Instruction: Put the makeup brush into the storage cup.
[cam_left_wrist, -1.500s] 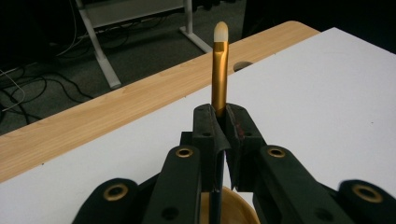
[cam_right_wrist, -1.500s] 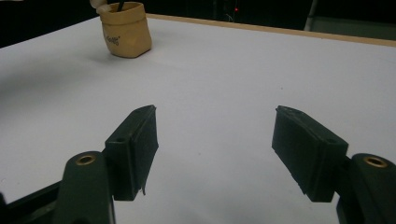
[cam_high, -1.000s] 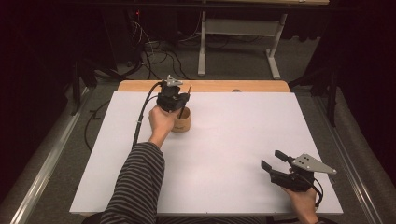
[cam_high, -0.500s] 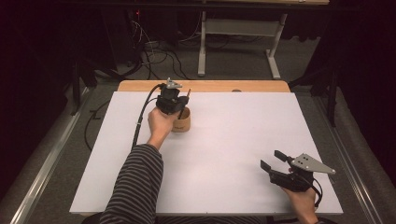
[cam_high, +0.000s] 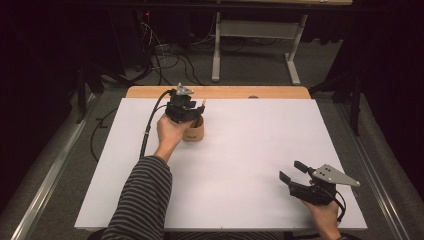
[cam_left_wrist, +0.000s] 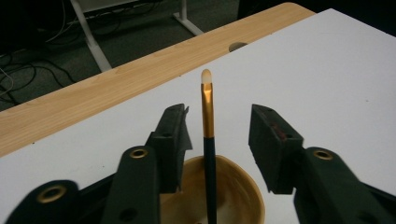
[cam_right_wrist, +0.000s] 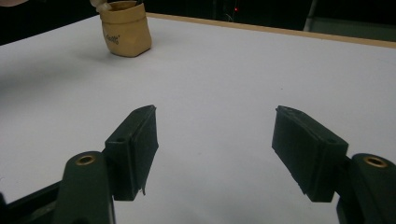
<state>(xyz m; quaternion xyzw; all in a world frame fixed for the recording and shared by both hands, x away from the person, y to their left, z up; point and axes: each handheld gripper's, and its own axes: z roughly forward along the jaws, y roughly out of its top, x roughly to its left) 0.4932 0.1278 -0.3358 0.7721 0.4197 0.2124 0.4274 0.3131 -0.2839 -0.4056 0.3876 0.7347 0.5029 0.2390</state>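
Left gripper (cam_left_wrist: 217, 149) jaws have just been opening, now clear of the brush (cam_left_wrist: 207, 140) standing upright in the tan cup (cam_high: 193, 131) near the table's far edge; right gripper (cam_right_wrist: 215, 149) wide open, empty.

In the left gripper view, the bottom edge is cutting off the brush (cam_left_wrist: 208, 140) handle at six o'clock inside the tan cup (cam_left_wrist: 236, 189). In the high view, the left gripper (cam_high: 186, 111) is hiding the cup's mouth; the cup's printed lettering is staying unreadable in the right gripper view.
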